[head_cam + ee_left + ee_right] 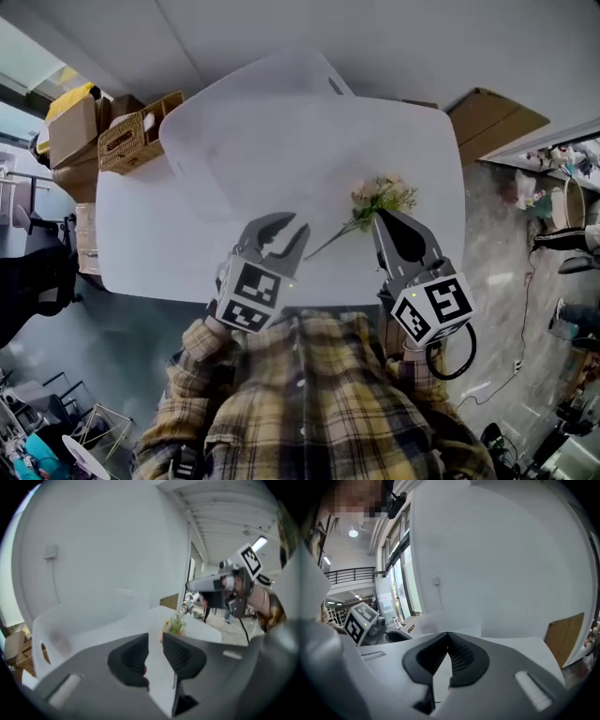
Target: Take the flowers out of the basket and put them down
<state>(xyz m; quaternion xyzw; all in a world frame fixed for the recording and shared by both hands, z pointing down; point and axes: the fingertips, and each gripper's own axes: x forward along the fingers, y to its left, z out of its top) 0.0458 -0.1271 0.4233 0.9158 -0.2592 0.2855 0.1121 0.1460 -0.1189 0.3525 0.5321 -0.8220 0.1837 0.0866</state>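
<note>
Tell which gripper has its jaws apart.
The left gripper: an empty gap shows between its jaws, while those of the right gripper meet at the tips.

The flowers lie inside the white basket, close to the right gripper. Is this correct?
Not quite. The flowers lie on the white table, outside the white basket, close to the right gripper. The head view shows it.

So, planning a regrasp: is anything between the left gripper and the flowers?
Nothing visible. The small bunch of pale flowers with green leaves lies on the white table, only bare tabletop between it and the left gripper; the white plastic basket sits behind.
</note>
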